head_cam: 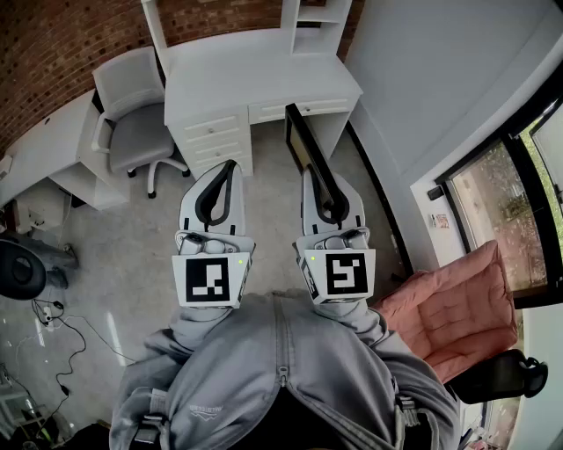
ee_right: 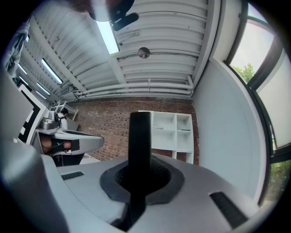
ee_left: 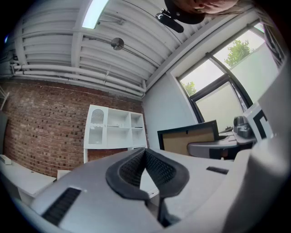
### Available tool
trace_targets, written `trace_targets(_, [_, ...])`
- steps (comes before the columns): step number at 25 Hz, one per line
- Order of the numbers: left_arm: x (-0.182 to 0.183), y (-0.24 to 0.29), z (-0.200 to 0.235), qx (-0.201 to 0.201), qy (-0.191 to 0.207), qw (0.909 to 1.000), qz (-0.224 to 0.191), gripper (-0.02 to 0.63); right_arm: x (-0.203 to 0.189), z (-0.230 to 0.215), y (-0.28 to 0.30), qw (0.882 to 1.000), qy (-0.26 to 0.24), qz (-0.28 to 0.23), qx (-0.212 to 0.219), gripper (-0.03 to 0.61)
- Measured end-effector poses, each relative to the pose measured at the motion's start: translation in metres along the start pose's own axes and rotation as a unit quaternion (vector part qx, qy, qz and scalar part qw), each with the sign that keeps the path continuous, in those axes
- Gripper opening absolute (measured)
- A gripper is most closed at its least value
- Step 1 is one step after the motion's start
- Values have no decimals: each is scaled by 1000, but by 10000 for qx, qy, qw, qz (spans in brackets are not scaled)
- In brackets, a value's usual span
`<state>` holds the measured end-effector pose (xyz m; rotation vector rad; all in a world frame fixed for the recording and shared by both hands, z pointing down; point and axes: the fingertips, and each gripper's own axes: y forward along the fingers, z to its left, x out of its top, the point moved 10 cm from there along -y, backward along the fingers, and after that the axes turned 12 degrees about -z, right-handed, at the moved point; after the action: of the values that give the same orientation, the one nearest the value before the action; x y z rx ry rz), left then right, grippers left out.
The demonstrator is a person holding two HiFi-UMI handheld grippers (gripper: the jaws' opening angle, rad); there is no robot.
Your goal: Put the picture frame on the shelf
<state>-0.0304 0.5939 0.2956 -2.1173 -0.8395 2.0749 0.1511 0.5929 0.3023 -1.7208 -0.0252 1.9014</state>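
Observation:
The picture frame (head_cam: 308,149) is black and stands on edge in my right gripper (head_cam: 324,189), which is shut on it. In the right gripper view the picture frame (ee_right: 140,141) shows as a dark upright bar between the jaws. The left gripper view shows the picture frame's (ee_left: 188,139) brown back at the right. My left gripper (head_cam: 230,169) is level beside the right one, shut with nothing in it (ee_left: 145,154). The white shelf unit (head_cam: 321,22) stands on a white desk (head_cam: 255,70) straight ahead, its open compartments (ee_right: 175,132) facing me.
A grey office chair (head_cam: 136,123) stands left of the desk, next to another white desk (head_cam: 44,145). A pink padded chair (head_cam: 457,308) and a dark-framed window (head_cam: 519,176) are at the right. Cables (head_cam: 62,334) lie on the floor at the left. The back wall is brick (ee_left: 41,132).

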Motion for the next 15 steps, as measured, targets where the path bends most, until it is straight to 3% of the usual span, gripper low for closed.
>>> trace_targets(15, [-6,18,-18,59,65,9999,-82,6,-11,-28,3,9998,194,-48,57,34])
